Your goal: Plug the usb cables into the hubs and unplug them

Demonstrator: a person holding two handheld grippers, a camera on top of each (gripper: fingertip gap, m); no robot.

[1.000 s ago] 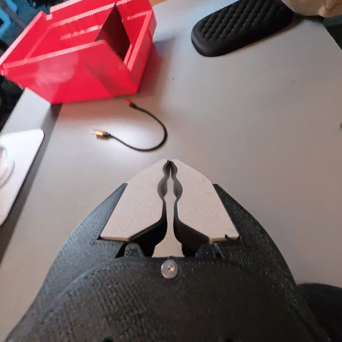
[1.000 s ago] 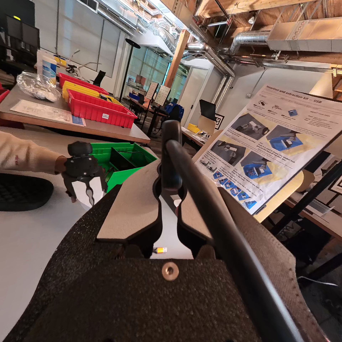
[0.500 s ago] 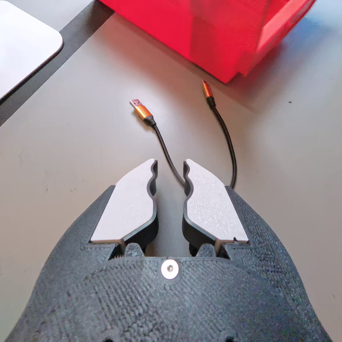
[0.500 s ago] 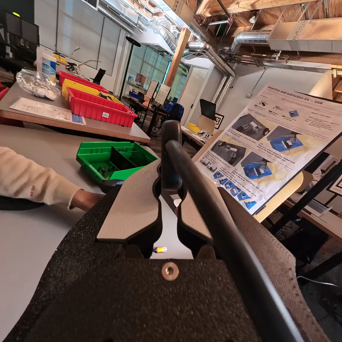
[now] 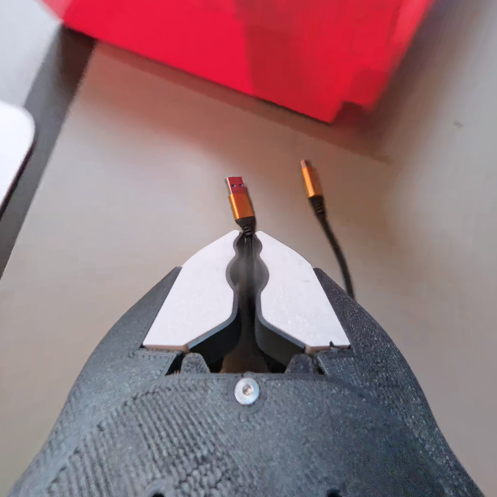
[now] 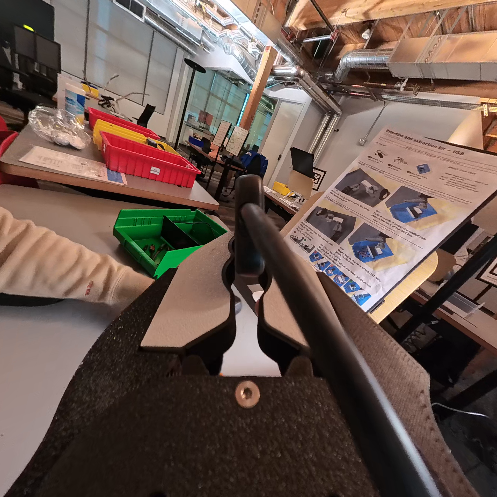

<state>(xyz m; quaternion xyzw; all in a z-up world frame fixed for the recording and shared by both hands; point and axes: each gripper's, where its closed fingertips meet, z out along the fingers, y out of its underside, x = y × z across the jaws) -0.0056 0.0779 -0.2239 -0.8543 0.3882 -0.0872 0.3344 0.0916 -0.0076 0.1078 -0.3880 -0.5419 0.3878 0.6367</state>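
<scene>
In the left wrist view my left gripper [image 5: 248, 233] is shut on a short black USB cable just behind its orange-sleeved USB-A plug [image 5: 240, 200], which sticks out past the fingertips over the grey table. The cable's other end, a slimmer orange plug [image 5: 310, 179], lies to the right, and its black cord [image 5: 337, 254] curves back under the gripper. In the right wrist view my right gripper [image 6: 247, 255] is shut on a black USB hub [image 6: 248, 223] held upright, its thick black cable [image 6: 309, 304] running back over the right finger.
A red bin [image 5: 228, 45] stands just beyond the plugs. A white pad [image 5: 10, 150] lies at the left table edge. A green bin [image 6: 166, 236] sits on the table, a person's cream sleeve [image 6: 53, 266] reaches across, and an instruction sheet [image 6: 390, 215] stands right.
My left gripper dropped to the cable, opened around it, then shut just behind the USB-A plug. In the right view the person's arm reached further across; the hub stayed held.
</scene>
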